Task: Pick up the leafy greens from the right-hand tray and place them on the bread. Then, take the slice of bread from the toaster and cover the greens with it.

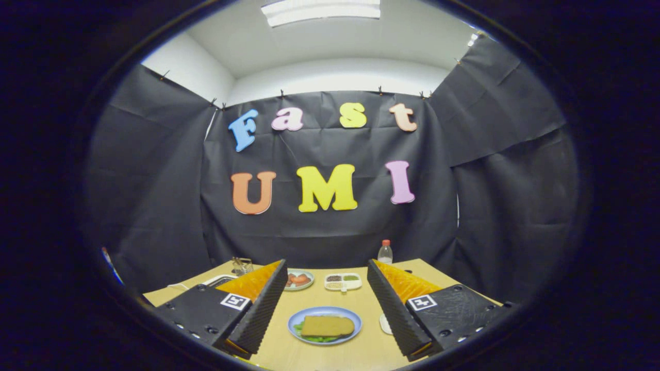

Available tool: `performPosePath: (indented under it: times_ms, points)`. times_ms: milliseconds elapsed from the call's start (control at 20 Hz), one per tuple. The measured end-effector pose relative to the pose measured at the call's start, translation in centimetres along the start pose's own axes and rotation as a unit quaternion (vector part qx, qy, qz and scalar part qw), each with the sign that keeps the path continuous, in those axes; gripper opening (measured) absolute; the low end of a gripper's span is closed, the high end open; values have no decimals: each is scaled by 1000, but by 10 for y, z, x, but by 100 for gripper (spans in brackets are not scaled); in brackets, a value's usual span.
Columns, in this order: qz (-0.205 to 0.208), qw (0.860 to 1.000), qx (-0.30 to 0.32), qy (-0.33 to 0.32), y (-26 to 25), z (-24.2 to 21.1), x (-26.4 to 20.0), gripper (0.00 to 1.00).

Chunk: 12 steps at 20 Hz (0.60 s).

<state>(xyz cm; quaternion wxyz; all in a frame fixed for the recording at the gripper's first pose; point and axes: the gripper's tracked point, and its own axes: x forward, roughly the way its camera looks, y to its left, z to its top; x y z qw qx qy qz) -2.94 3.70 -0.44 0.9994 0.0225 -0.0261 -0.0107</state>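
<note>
A blue plate (pixel 353 321) lies on the table between my two fingers. On it a brown bread slice (pixel 328 325) covers leafy greens (pixel 315 338), whose edges peek out at the near side. My gripper (pixel 326 304) hangs above the table, open, with nothing between its ribbed black fingers (pixel 265 304). Just beyond the left finger I make out the toaster's white body (pixel 221 280) and a metal rack (pixel 241 266), mostly hidden by the finger.
Farther back on the wooden table (pixel 368 350) stand a small plate of reddish sausages (pixel 299 280), a white divided tray (pixel 343 281) with dark and green fillings, and a clear bottle with a red cap (pixel 385 252). A white object (pixel 384 324) lies beside the right finger.
</note>
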Motion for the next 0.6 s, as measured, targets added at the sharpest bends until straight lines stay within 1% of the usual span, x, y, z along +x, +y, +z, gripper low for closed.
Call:
performPosePath:
  times_ms: [50,100,150,300,450,600]
  points:
    - [-25,1000,-6,2,-15,1,-6,95]
    - [-40,999,-13,4,-22,1,-10,95]
    - [-46,999,-20,2,-27,3,-14,95]
    - [-26,999,-29,-5,-21,8,-21,96]
    - [-24,999,-40,-6,-25,9,-27,96]
    - [-20,999,-34,-4,-24,7,-27,96]
